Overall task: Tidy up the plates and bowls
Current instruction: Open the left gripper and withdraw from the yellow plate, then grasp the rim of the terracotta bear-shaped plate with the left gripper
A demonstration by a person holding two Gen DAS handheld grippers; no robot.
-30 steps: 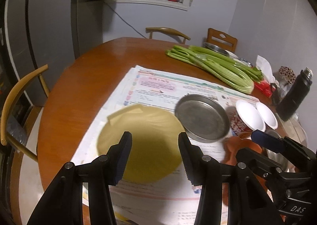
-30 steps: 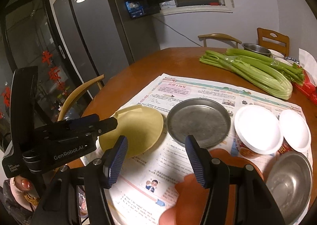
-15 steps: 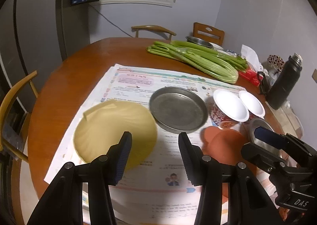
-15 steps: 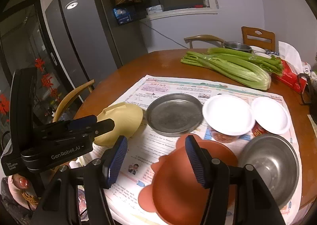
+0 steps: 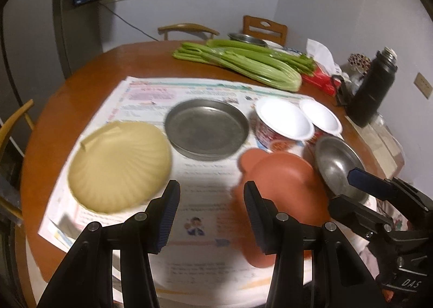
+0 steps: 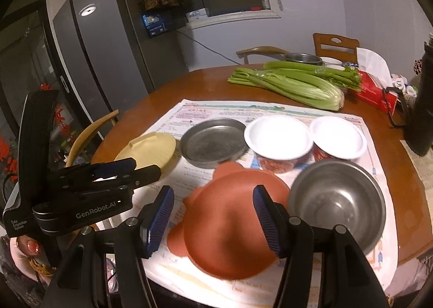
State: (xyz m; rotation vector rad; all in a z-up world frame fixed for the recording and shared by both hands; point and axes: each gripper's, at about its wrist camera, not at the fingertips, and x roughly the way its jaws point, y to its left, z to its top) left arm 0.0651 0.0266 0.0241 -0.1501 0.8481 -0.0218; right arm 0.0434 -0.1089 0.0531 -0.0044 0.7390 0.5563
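Nearest you, both tools are empty: your left gripper and right gripper hang with jaws parted over the newspaper. Just ahead lies the terracotta plate — probably light, stiff plastic, best pinched at its rim. Beside it, the steel bowl looks slick; take its lip squarely. Farther on sit the yellow shell plate, metal pan and two white paper bowls — soft-walled, so squeeze gently.

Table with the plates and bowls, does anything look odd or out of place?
Nothing is spilled or broken. Two celery bunches lie bare on the wooden table behind the dishes, and the orange plate seems to lie upside down.
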